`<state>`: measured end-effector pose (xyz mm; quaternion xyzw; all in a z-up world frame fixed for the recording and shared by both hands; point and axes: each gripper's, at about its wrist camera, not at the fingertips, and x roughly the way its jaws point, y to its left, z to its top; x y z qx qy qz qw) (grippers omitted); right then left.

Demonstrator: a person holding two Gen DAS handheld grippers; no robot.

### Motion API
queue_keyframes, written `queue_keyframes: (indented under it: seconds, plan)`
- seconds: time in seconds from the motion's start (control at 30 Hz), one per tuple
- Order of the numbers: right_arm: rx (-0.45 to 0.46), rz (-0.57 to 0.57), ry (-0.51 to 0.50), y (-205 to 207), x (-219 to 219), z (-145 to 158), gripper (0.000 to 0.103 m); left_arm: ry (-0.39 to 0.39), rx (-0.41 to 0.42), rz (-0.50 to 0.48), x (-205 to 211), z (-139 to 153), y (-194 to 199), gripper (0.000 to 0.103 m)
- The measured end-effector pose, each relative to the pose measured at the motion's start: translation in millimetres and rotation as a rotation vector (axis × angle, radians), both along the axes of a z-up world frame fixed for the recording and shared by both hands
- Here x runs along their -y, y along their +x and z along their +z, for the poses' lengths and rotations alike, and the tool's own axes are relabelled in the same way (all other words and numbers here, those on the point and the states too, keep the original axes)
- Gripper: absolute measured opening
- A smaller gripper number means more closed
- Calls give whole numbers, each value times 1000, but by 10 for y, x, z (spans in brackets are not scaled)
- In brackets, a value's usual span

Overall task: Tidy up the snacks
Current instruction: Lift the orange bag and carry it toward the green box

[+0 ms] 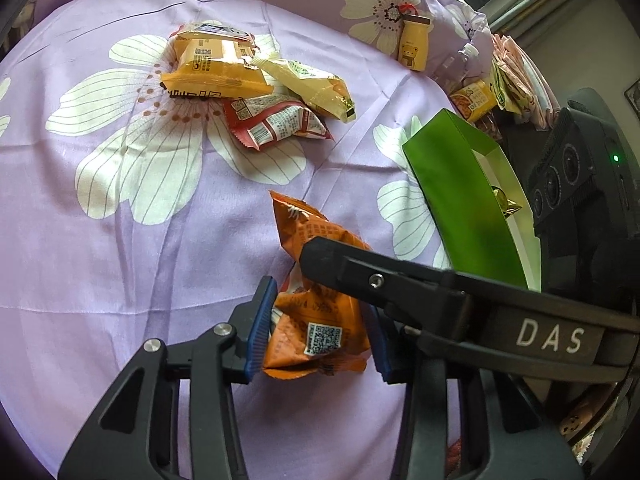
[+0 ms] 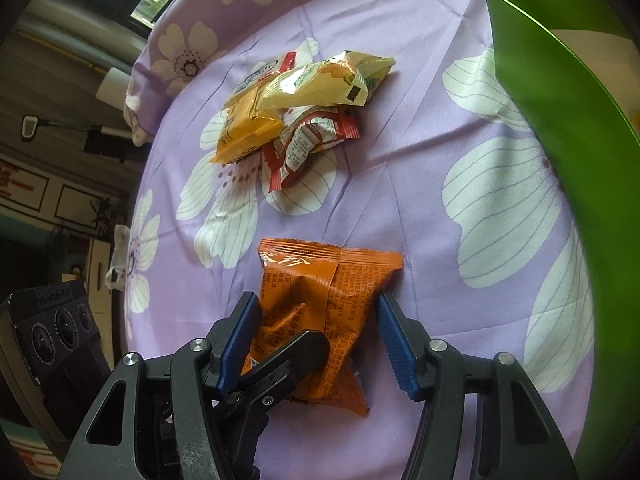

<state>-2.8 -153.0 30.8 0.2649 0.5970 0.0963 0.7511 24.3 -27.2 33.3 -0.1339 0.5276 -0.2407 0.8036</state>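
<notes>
An orange snack packet (image 1: 316, 320) (image 2: 320, 300) sits between both grippers above the purple flowered cloth. My left gripper (image 1: 318, 330) has its blue pads against the packet's two sides. My right gripper (image 2: 316, 338) also straddles it, its left pad touching the packet and its right pad at the packet's edge. One finger of the other gripper crosses each view. A pile of yellow, pale yellow and red packets (image 1: 256, 84) (image 2: 296, 112) lies further off. A green box (image 1: 460, 196) (image 2: 560, 92) stands to the right with a gold-wrapped item inside.
A small yellow bear bottle (image 1: 414, 42), a clear bottle (image 1: 460, 62) and more packets (image 1: 474, 100) sit by the cloth's far right edge. The cloth (image 2: 440, 200) drops off at the left in the right wrist view, with room furniture beyond.
</notes>
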Motion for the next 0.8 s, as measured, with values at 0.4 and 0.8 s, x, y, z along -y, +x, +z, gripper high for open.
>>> queue_keyframes:
  seconds: [0.4, 0.8]
  plan:
    - [-26, 24, 18, 25, -14, -91, 62, 53, 49, -32, 108, 15, -43, 42]
    - [164, 25, -11, -85, -45, 330, 52, 10, 281, -20, 128, 356, -230, 40]
